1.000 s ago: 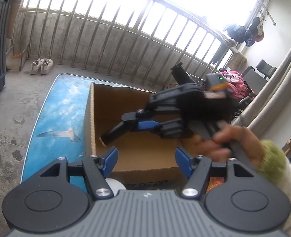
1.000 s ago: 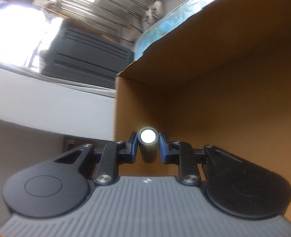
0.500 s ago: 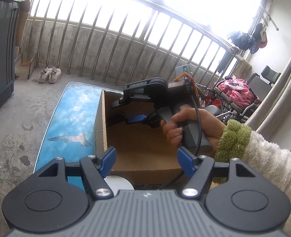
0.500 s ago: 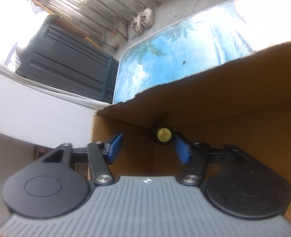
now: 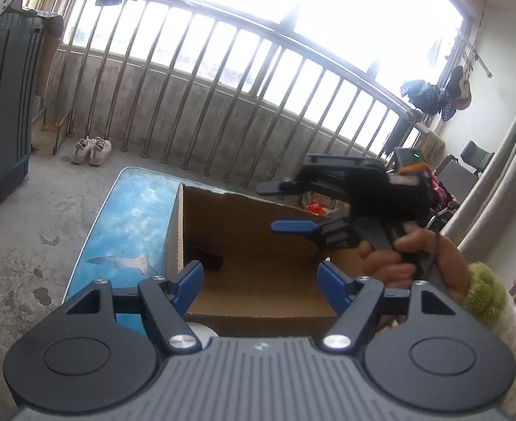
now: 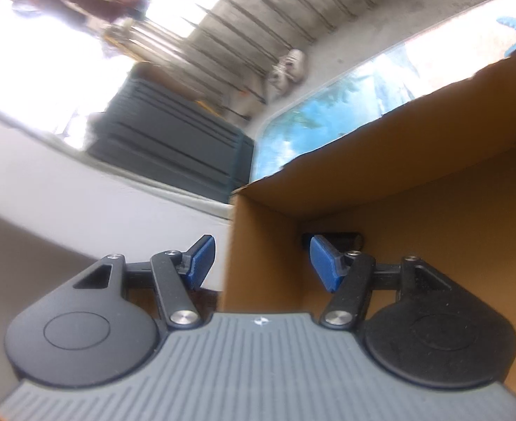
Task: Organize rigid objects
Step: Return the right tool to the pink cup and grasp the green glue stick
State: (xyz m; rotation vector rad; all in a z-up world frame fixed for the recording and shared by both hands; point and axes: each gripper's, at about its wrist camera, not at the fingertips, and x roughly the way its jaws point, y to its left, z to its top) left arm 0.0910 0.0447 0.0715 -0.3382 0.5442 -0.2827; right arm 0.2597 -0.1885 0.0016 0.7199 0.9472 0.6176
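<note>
- Release done: my right hand-held gripper [image 6: 258, 263] has just spread its jaws and holds nothing. A second ago it clamped the black cylinder [image 5: 203, 259].
- That cylinder now lies on the floor of the cardboard box [image 5: 258, 301], in the corner at about 10 o'clock in the left view.
- My left hand-held gripper [image 5: 259, 280] has been opening too; its jaws stand apart and empty at the box's near wall.
- One rigid object looks stowed, I judge; a white round thing [image 5: 202, 331] at 6 o'clock may be next.
</note>
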